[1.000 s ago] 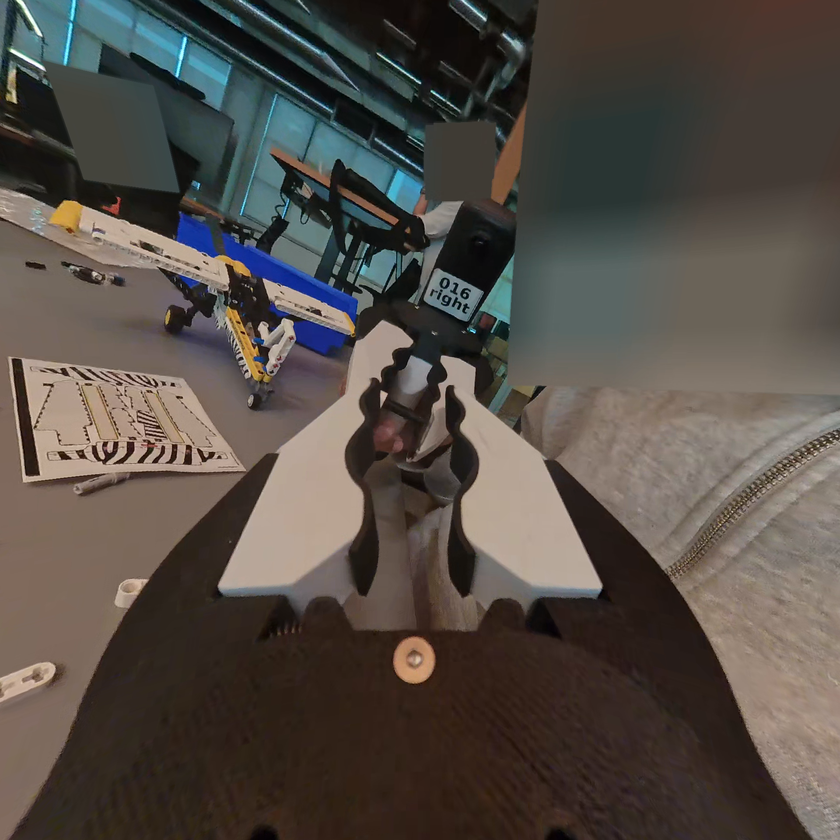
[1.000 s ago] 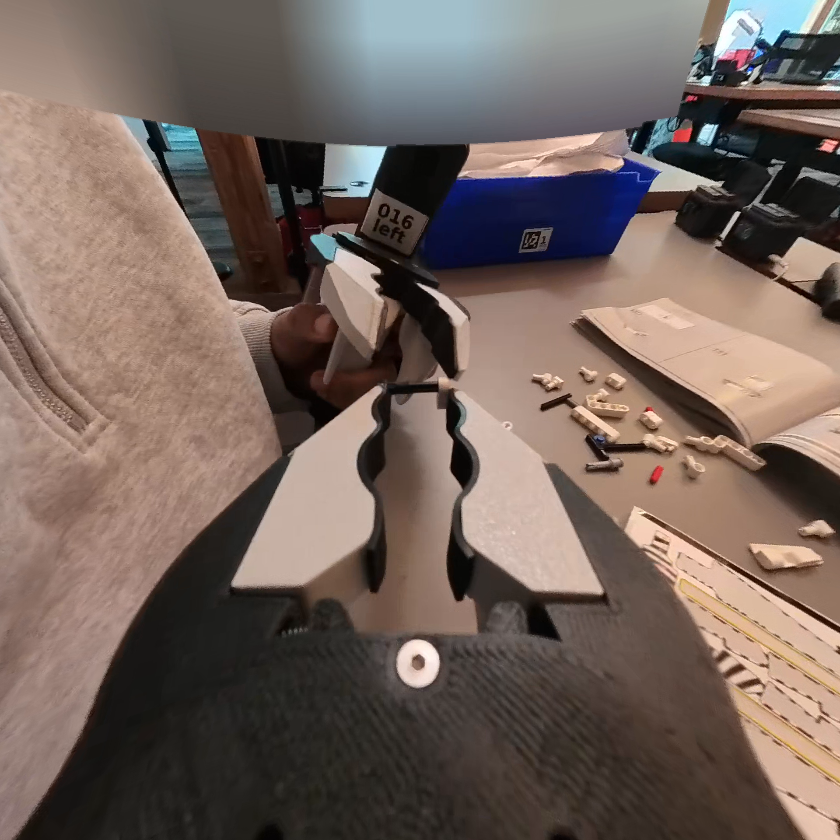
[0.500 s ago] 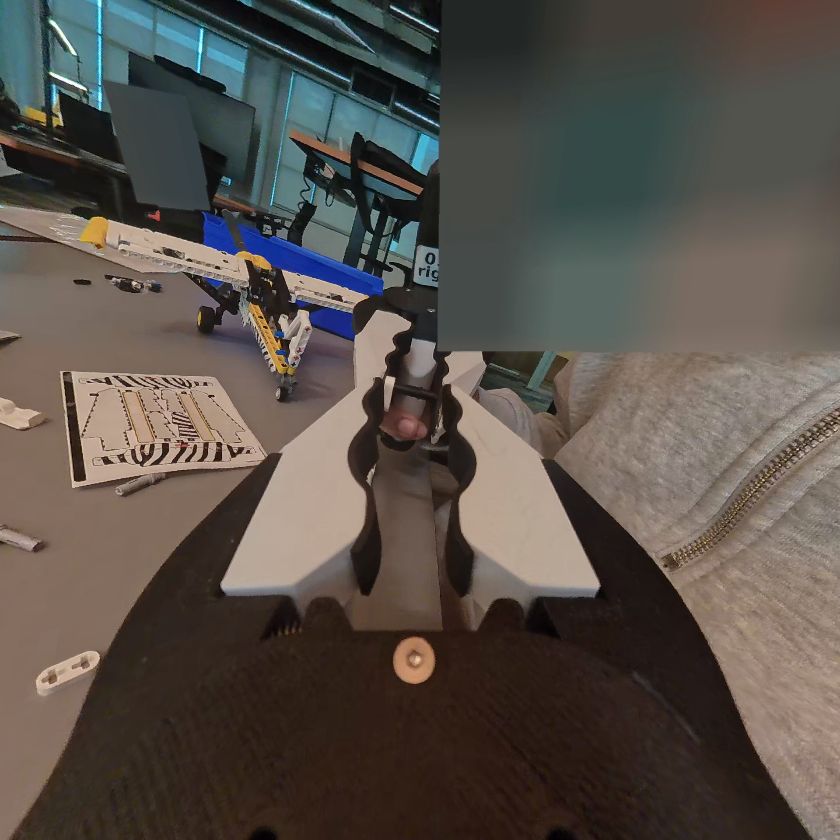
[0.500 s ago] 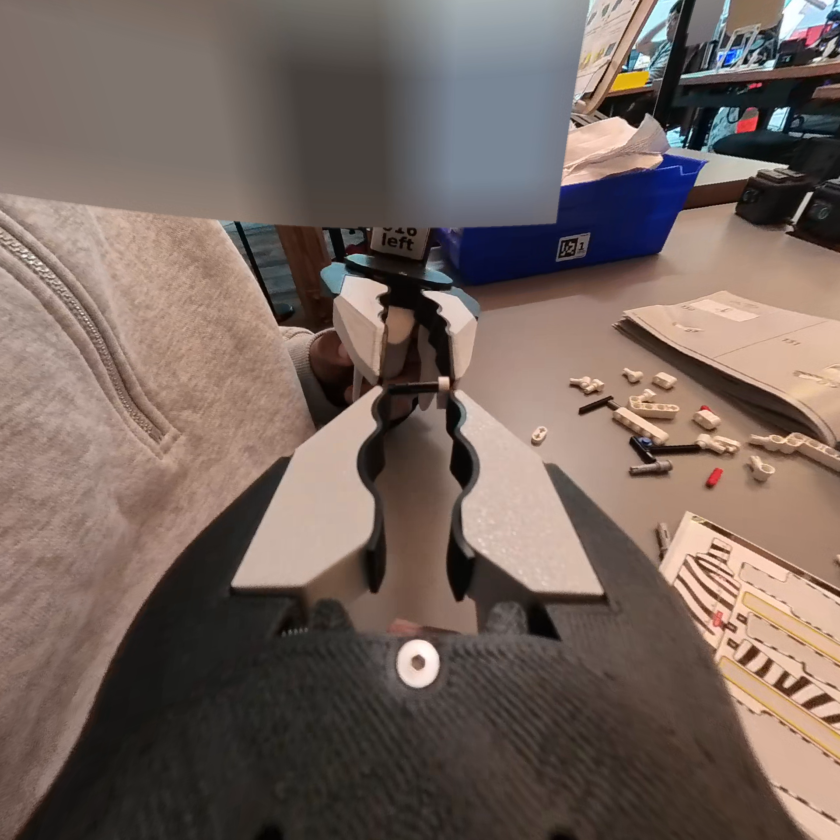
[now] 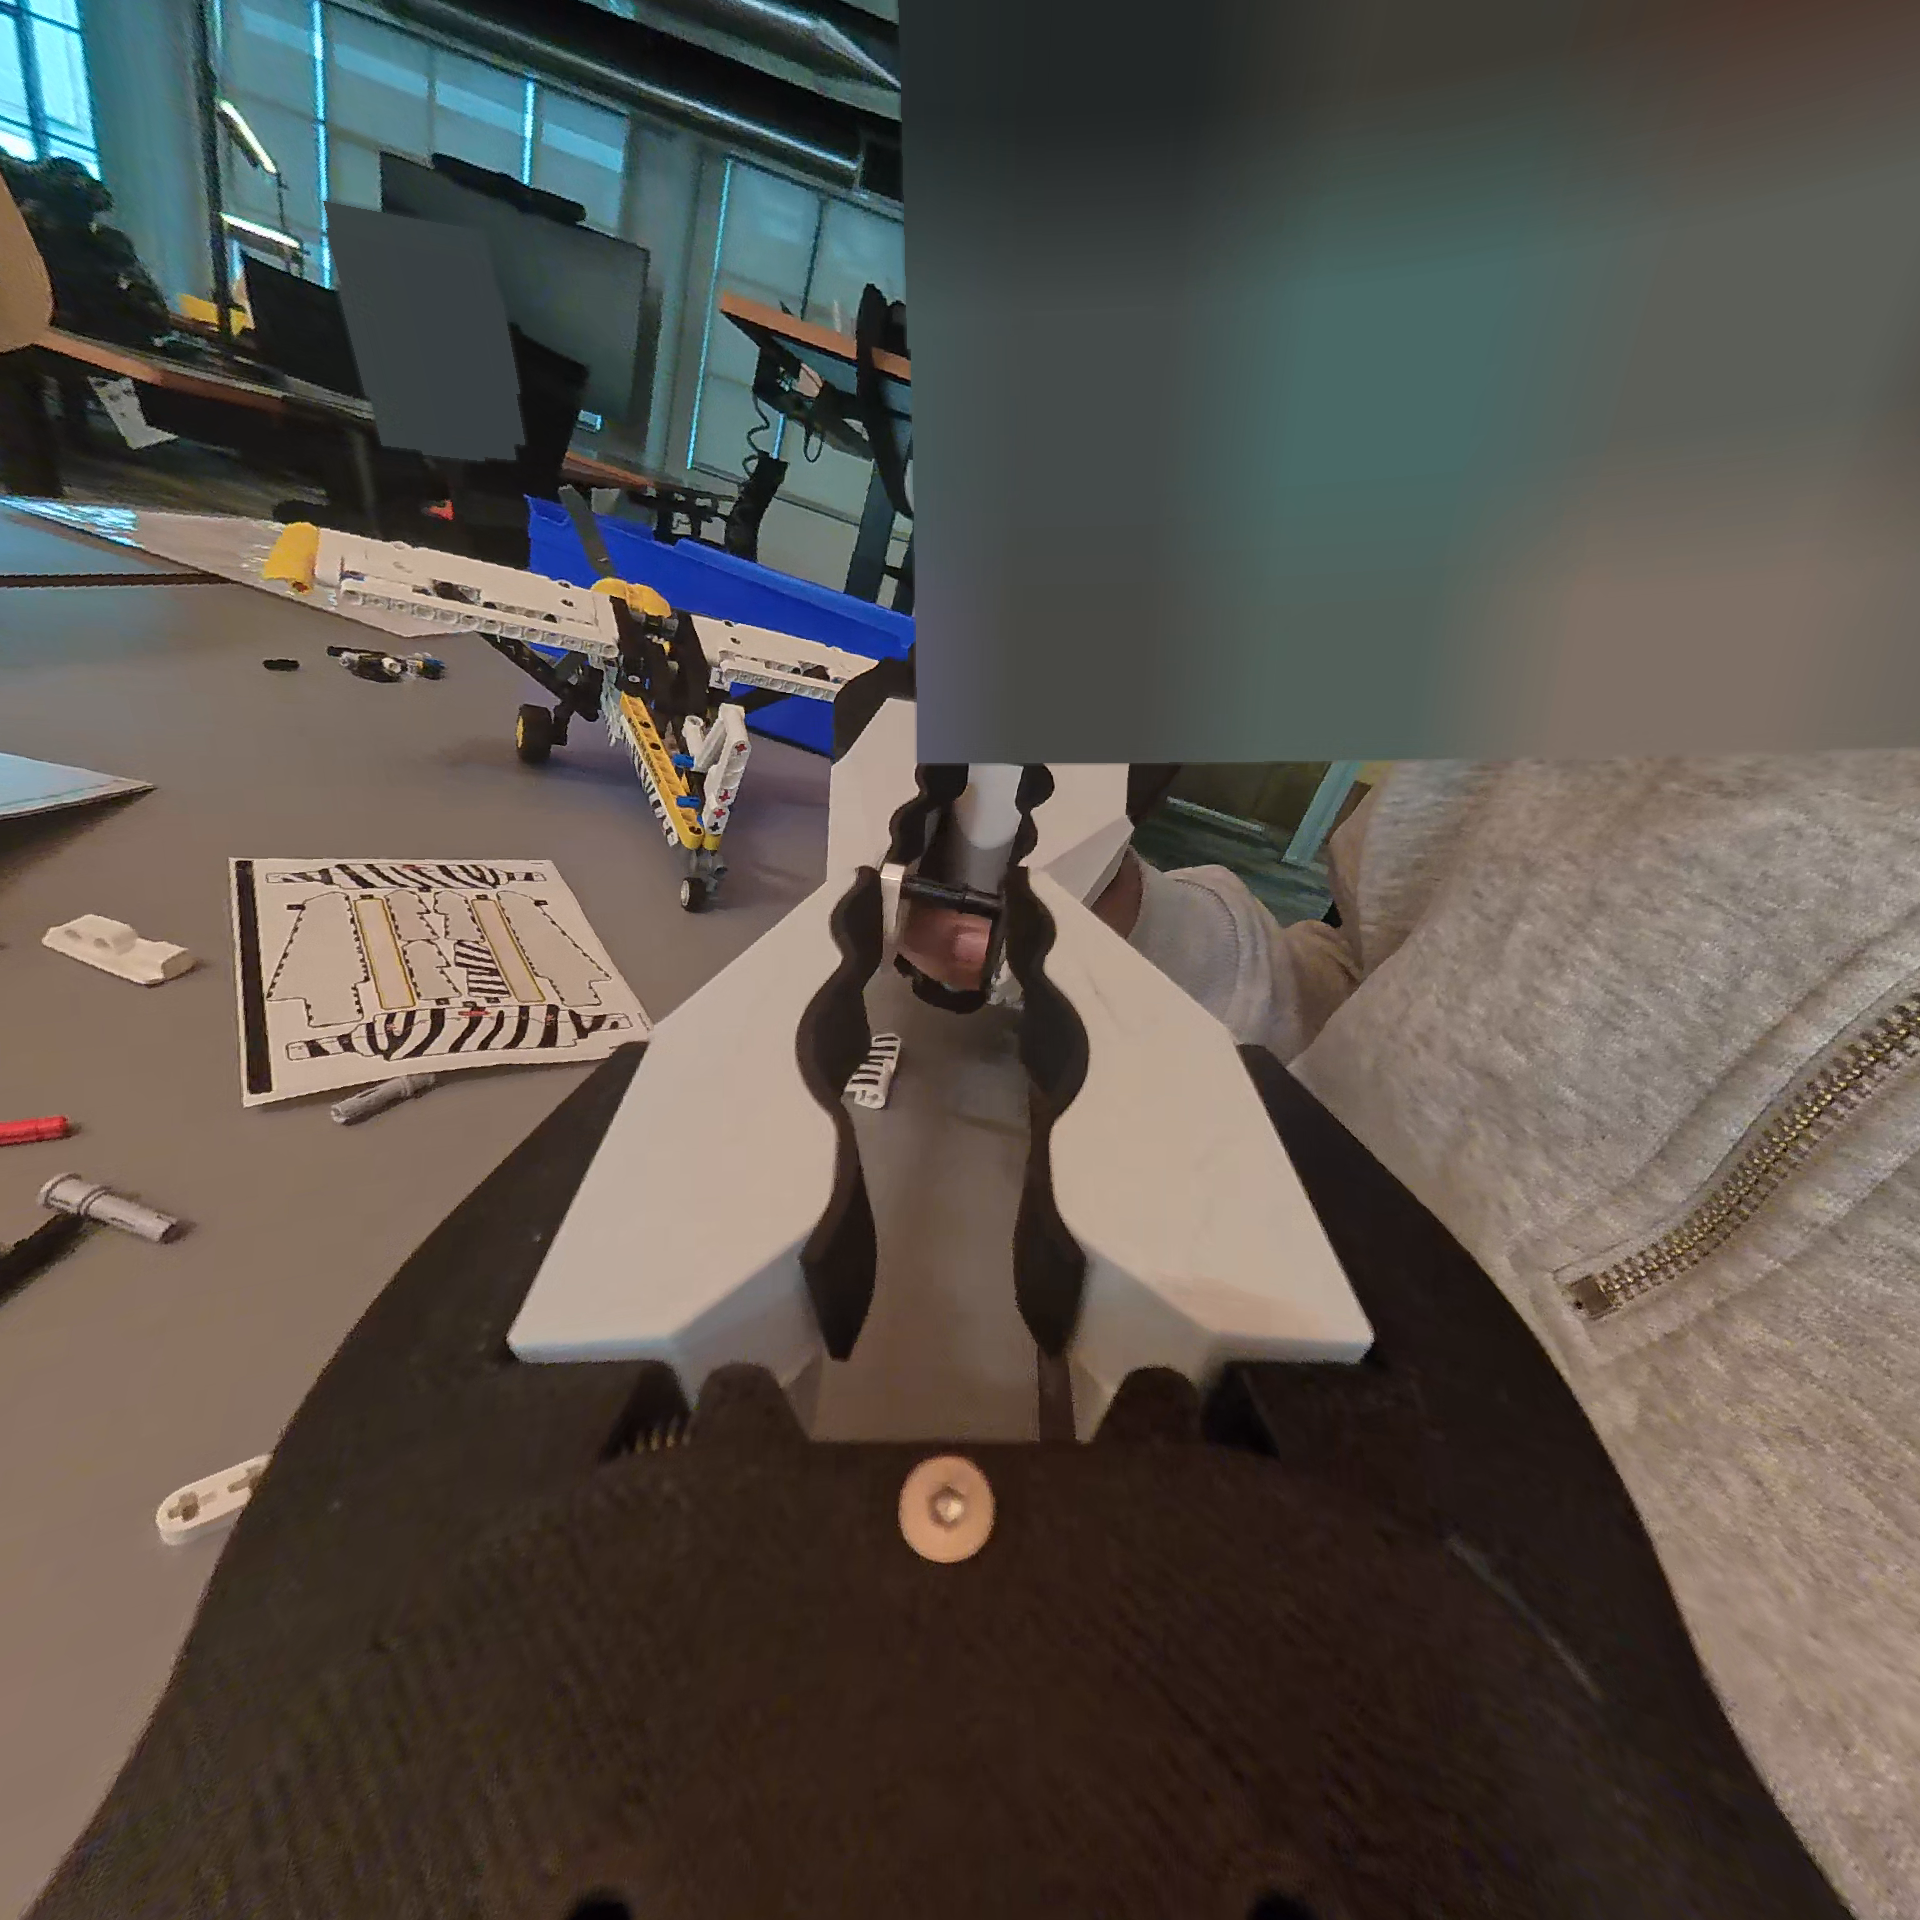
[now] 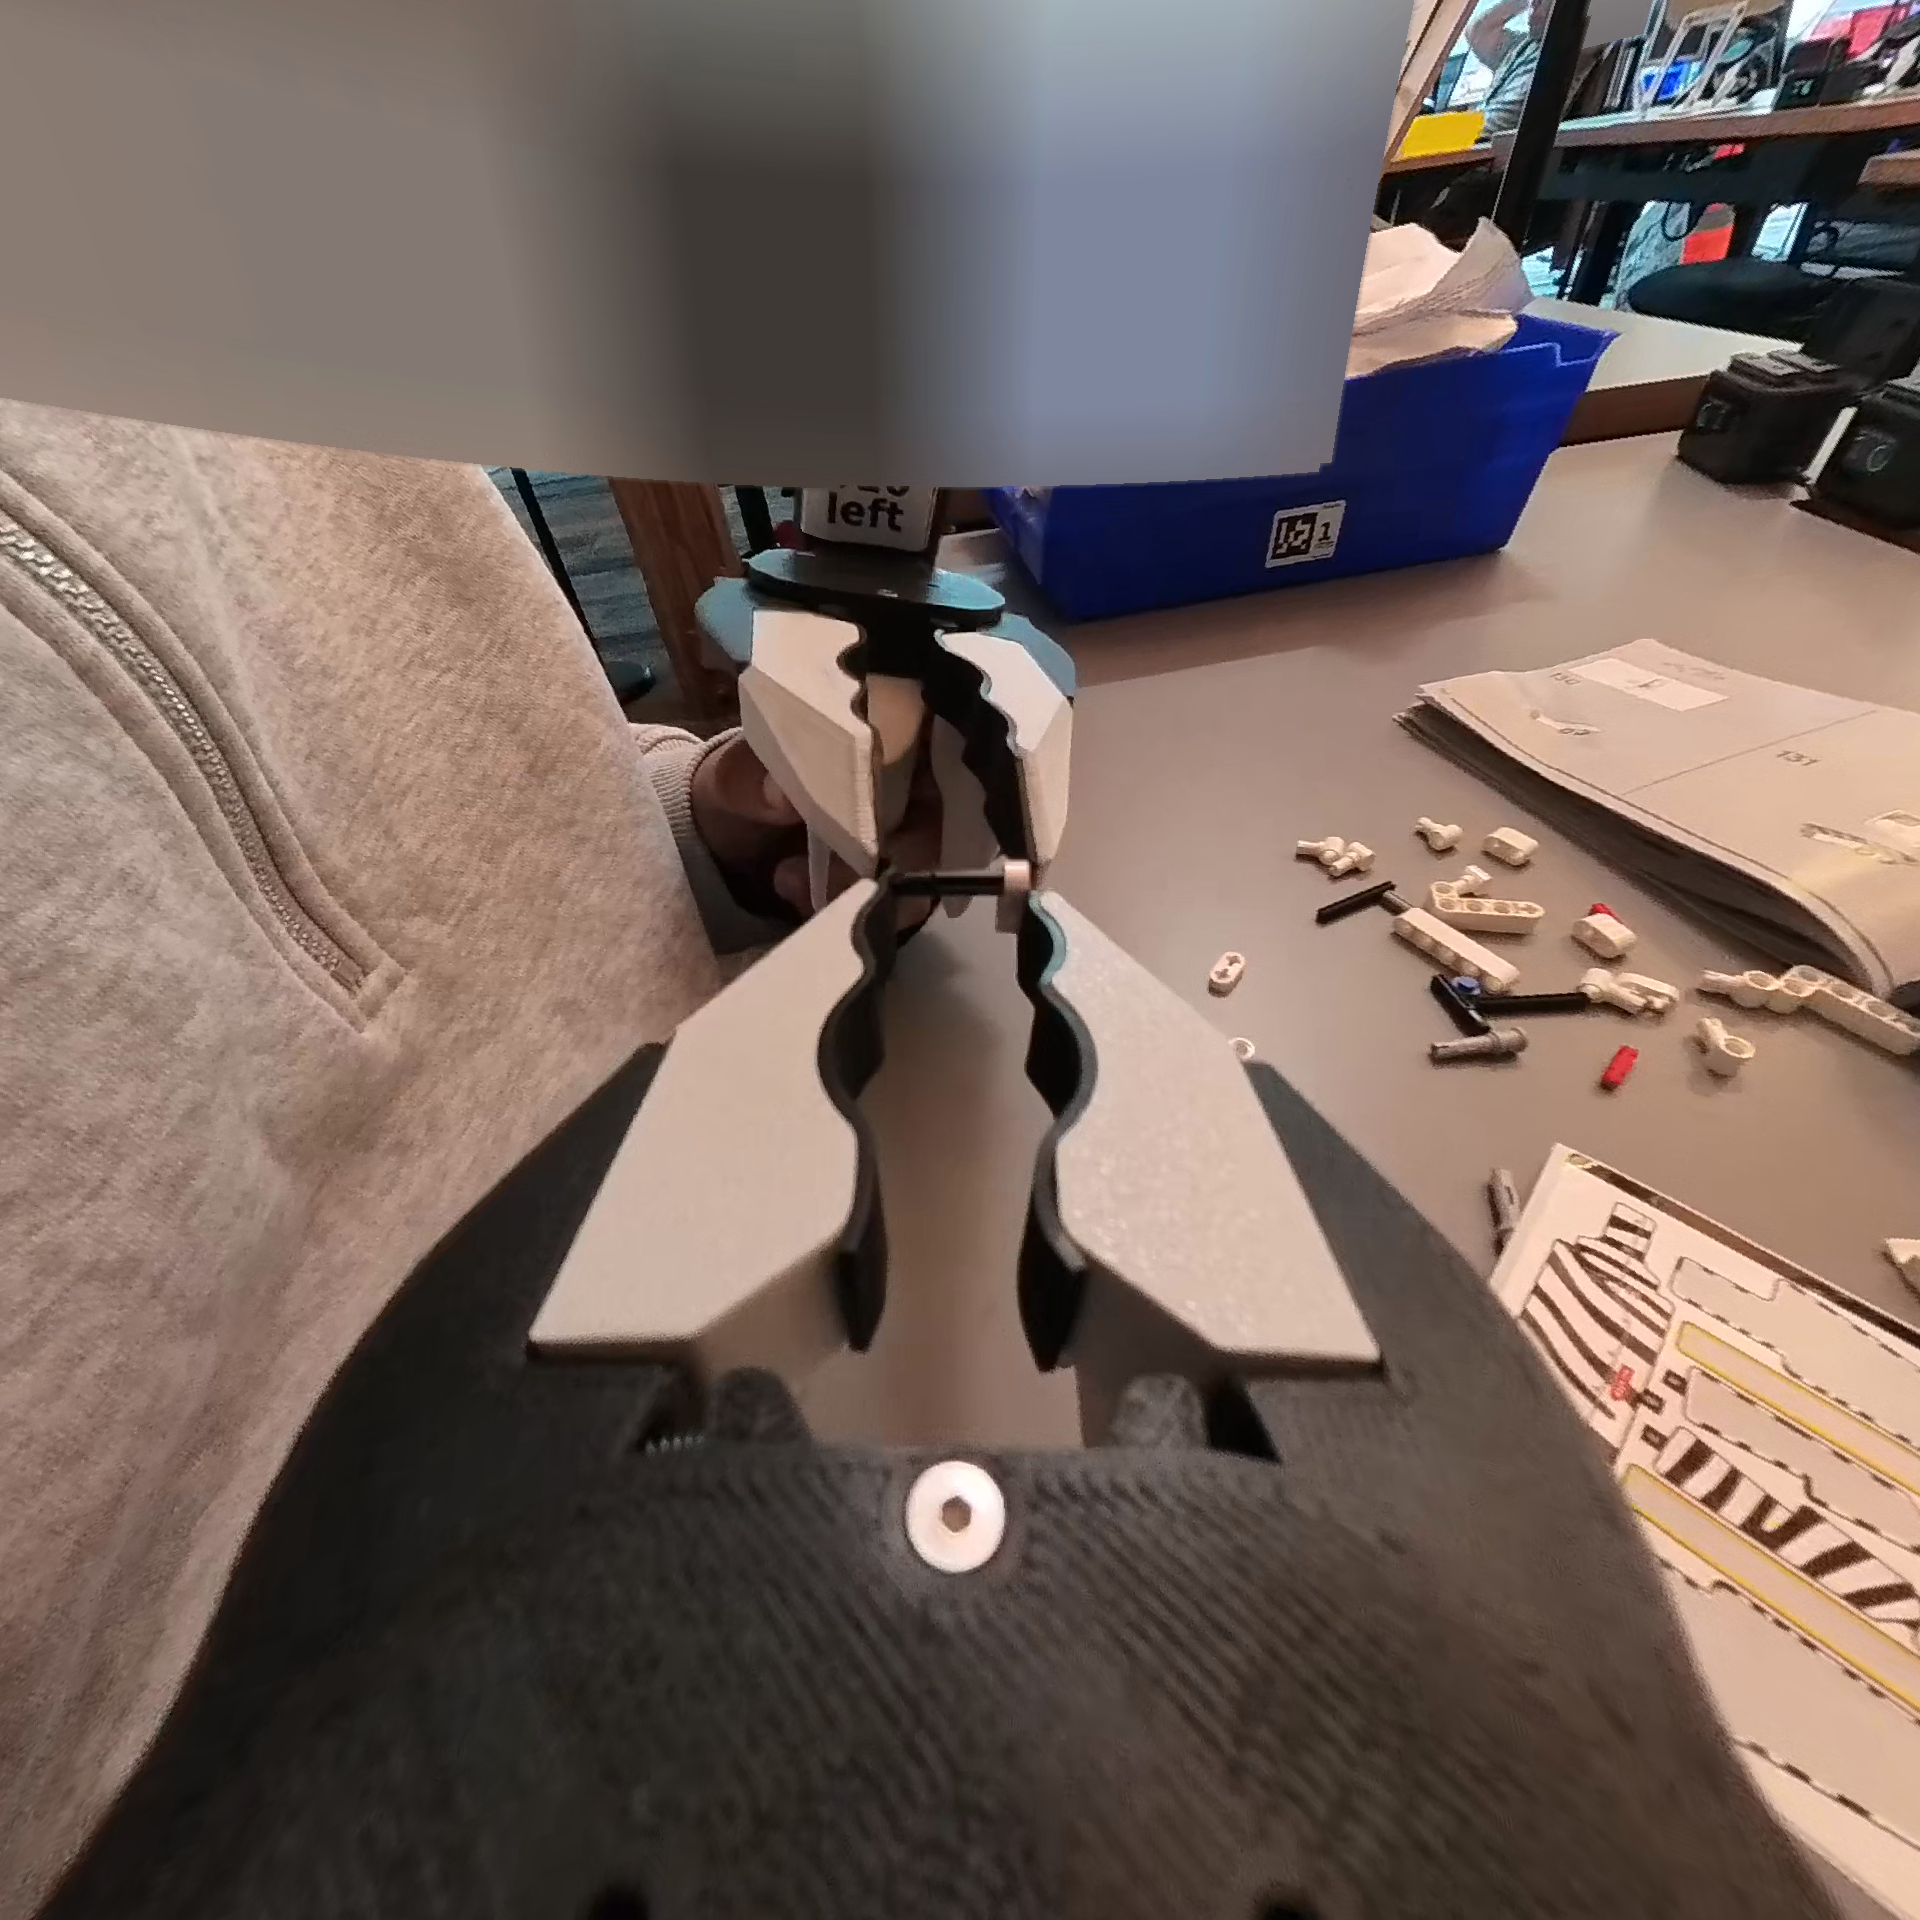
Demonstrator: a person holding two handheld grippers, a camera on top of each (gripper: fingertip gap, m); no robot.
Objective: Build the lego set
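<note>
My right gripper is shut lengthwise on a thin black axle with a small white bush on its right end. My left gripper faces it tip to tip, jaws parted about the axle's length, with its fingertips at the axle's ends. Both are held in the air close to the person's grey hoodie. In the right wrist view the left gripper hangs just beyond the axle. A partly built white, yellow and black plane model stands on the grey table at the far left.
A striped sticker sheet lies left of the left gripper and also shows in the right wrist view. Several loose white, black and red parts lie beside an open instruction booklet. A blue bin stands behind them. Left and right tips are no more than a few centimetres apart.
The two grippers have come closer and now line up tip to tip at the axle. The right gripper still holds the axle. Both have tilted down towards the table.
</note>
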